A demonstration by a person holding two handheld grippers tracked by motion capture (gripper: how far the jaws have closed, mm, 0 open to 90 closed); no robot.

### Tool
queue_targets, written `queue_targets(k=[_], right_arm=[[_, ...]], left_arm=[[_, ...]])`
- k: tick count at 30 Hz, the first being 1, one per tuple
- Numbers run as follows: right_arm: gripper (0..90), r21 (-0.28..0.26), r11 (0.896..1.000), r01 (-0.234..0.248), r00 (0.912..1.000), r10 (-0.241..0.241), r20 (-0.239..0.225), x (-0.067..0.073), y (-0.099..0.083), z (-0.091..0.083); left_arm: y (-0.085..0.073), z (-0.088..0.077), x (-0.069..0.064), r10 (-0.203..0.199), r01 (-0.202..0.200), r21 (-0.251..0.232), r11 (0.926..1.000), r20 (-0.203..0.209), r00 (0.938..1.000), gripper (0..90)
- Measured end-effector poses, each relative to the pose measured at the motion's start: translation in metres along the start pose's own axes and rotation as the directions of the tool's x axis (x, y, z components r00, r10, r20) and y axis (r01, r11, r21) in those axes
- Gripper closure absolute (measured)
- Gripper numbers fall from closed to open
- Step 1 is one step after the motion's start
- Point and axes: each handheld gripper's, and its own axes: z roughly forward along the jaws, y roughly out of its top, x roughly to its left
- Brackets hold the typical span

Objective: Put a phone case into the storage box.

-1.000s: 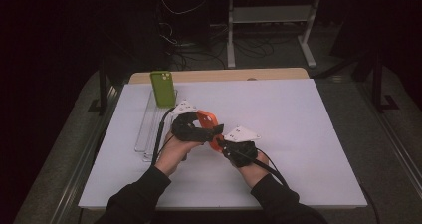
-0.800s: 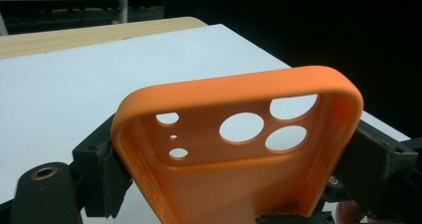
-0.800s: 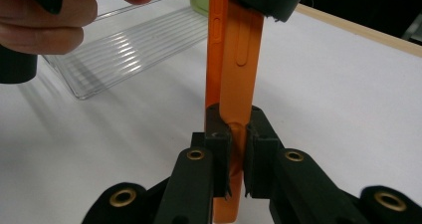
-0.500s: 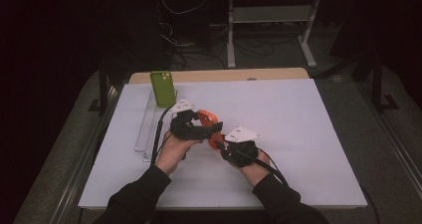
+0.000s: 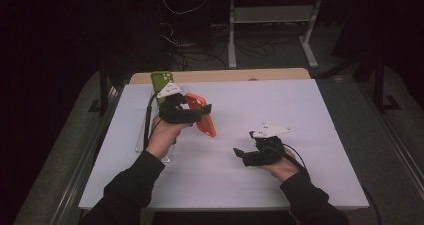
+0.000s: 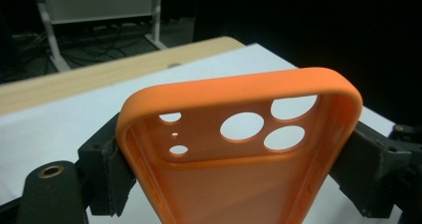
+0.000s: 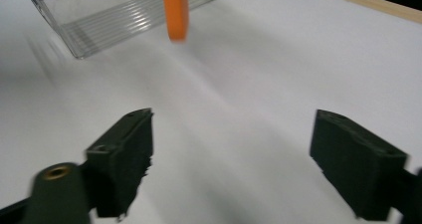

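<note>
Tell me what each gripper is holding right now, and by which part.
The left gripper clamps the orange phone case across its two long side edges, just below the camera cutouts. The right gripper holds nothing; its jaws have just been opening, empty.

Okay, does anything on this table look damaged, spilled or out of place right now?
Nothing stands out. The orange phone case looks whole, clamped by its sides in the left tongs above the white table. The green case stands in the clear rack. The right tongs hang open and empty.

Orange phone case (image 6: 239,149); green phone case (image 5: 161,79); white table cover (image 5: 280,105); clear ribbed tray (image 7: 114,20).
</note>
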Motion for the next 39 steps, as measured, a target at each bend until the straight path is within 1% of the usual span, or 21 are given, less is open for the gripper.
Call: queue_targets(k=[3,4,6,8,11,12,13,16,17,18,19,20,21,24,25,26,29,30,32,37,39], right_arm=[[7.8,-0.003,1.0,-0.011,0.9999,0.011,0.005,-0.007,-0.007,-0.008],[5.0,-0.002,1.0,-0.021,0.9997,0.021,0.014,-0.009,-0.01,-0.011],[2.0,-0.012,1.0,-0.009,0.9992,0.009,0.039,-0.013,-0.016,-0.017],[0.8,-0.018,1.0,-0.021,0.999,0.021,0.04,-0.016,-0.022,-0.023],[0.0,-0.024,1.0,-0.02,0.999,0.021,0.041,-0.022,-0.03,-0.029],[0.0,-0.021,1.0,-0.022,0.999,0.023,0.039,-0.022,-0.034,-0.03],[0.0,-0.023,1.0,-0.012,0.9988,0.013,0.048,-0.023,-0.036,-0.032],[0.0,-0.013,1.0,-0.023,0.9984,0.023,0.051,-0.026,-0.044,-0.035],[0.0,-0.01,1.0,-0.024,0.9983,0.024,0.053,-0.026,-0.046,-0.036],[0.0,-0.005,1.0,-0.012,0.9982,0.012,0.059,-0.027,-0.048,-0.037],[0.0,-0.001,1.0,-0.02,0.9981,0.02,0.058,-0.026,-0.049,-0.038],[0.0,-0.003,1.0,-0.009,0.9982,0.009,0.06,-0.027,-0.051,-0.039],[0.0,0.004,1.0,-0.016,0.998,0.016,0.061,-0.027,-0.052,-0.04],[0.0,-0.017,1.0,-0.01,0.9973,0.011,0.073,-0.029,-0.053,-0.042],[0.0,-0.014,1.0,-0.024,0.9972,0.025,0.071,-0.03,-0.053,-0.042],[0.0,-0.027,1.0,-0.015,0.9969,0.017,0.077,-0.031,-0.053,-0.042],[0.0,-0.027,0.999,-0.017,0.9967,0.02,0.079,-0.031,-0.053,-0.042],[0.0,-0.027,0.999,-0.02,0.9967,0.022,0.078,-0.031,-0.053,-0.042],[0.0,-0.026,0.999,-0.018,0.9969,0.02,0.075,-0.031,-0.053,-0.042],[0.0,-0.033,0.999,-0.021,0.9967,0.024,0.078,-0.03,-0.052,-0.043],[0.0,-0.035,0.999,-0.017,0.9966,0.019,0.08,-0.031,-0.052,-0.043]], left_arm=[[0.009,-0.005,0.005,0.009,-0.009,-0.008,0.9999,-0.02,0.9998,15.4],[0.012,-0.007,0.006,0.017,-0.017,-0.006,0.9998,-0.028,0.9995,15.4],[0.018,-0.01,0.009,0.022,-0.022,-0.014,0.9997,-0.039,0.999,15.4],[0.023,-0.013,0.013,0.024,-0.025,-0.02,0.9995,-0.051,0.9984,15.4],[0.03,-0.018,0.019,0.025,-0.027,-0.025,0.9993,-0.068,0.9973,15.4],[0.031,-0.019,0.021,0.026,-0.028,-0.026,0.9992,-0.075,0.9969,15.4],[0.033,-0.02,0.023,0.023,-0.025,-0.03,0.9992,-0.082,0.9964,15.4],[0.037,-0.023,0.03,0.023,-0.027,-0.035,0.999,-0.102,0.9945,15.4],[0.038,-0.024,0.032,0.022,-0.027,-0.036,0.999,-0.114,0.9933,15.4],[0.04,-0.025,0.035,0.019,-0.024,-0.036,0.9991,-0.123,0.9922,15.4],[0.041,-0.026,0.037,0.015,-0.02,-0.041,0.999,-0.132,0.9912,15.4],[0.042,-0.026,0.039,0.012,-0.018,-0.042,0.999,-0.142,0.9898,15.4],[0.043,-0.027,0.042,0.013,-0.02,-0.043,0.9989,-0.154,0.9881,15.4],[0.046,-0.028,0.049,0.017,-0.025,-0.04,0.9989,-0.188,0.982,15.4],[0.048,-0.028,0.051,0.016,-0.025,-0.041,0.9988,-0.2,0.9796,15.4],[0.049,-0.028,0.054,0.016,-0.026,-0.043,0.9987,-0.213,0.9768,15.4],[0.052,-0.028,0.061,0.024,-0.036,-0.038,0.9986,-0.27,0.9625,15.4],[0.052,-0.028,0.063,0.018,-0.03,-0.038,0.9988,-0.287,0.9579,15.3],[0.053,-0.027,0.067,0.014,-0.027,-0.037,0.9989,-0.321,0.947,15.3],[0.052,-0.024,0.078,-0.014,-0.001,-0.036,0.9993,-0.39,0.9209,15.3],[0.051,-0.022,0.081,-0.015,0.005,-0.025,0.9997,-0.418,0.9083,15.3]])
